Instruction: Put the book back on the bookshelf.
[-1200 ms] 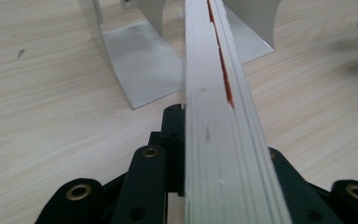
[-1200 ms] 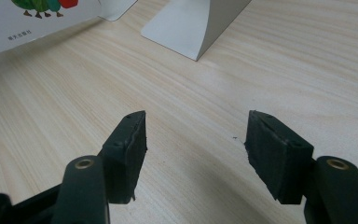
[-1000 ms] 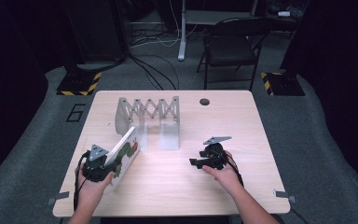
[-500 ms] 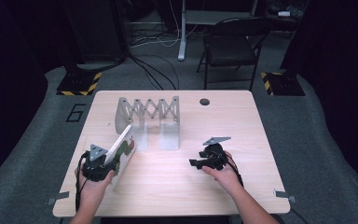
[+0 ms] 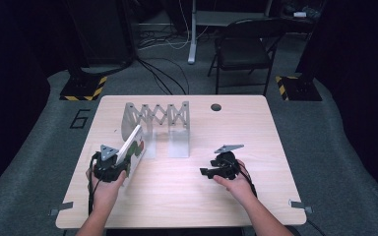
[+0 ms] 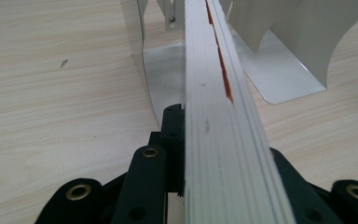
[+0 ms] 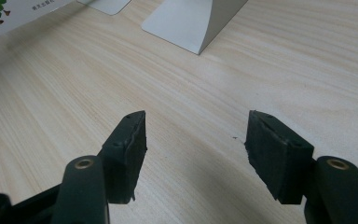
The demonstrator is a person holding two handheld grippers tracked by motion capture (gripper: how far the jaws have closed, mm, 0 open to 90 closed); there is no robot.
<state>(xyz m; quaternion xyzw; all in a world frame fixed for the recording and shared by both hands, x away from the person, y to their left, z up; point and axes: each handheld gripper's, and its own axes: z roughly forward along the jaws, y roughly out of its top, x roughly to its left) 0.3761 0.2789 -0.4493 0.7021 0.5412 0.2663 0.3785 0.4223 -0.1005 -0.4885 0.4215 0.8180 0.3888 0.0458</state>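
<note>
A book (image 5: 134,146) was clamped edge-on in the left gripper (image 5: 112,164) near the rack (image 5: 156,118); the right gripper (image 5: 211,171) was held open, empty, over the table (image 5: 187,196).

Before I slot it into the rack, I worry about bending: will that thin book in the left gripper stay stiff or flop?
The book probably stays fairly stiff: its edge runs straight beyond the left gripper. It looks thin and likely light. Set upright alone it could tip, so the rack should support it.
</note>
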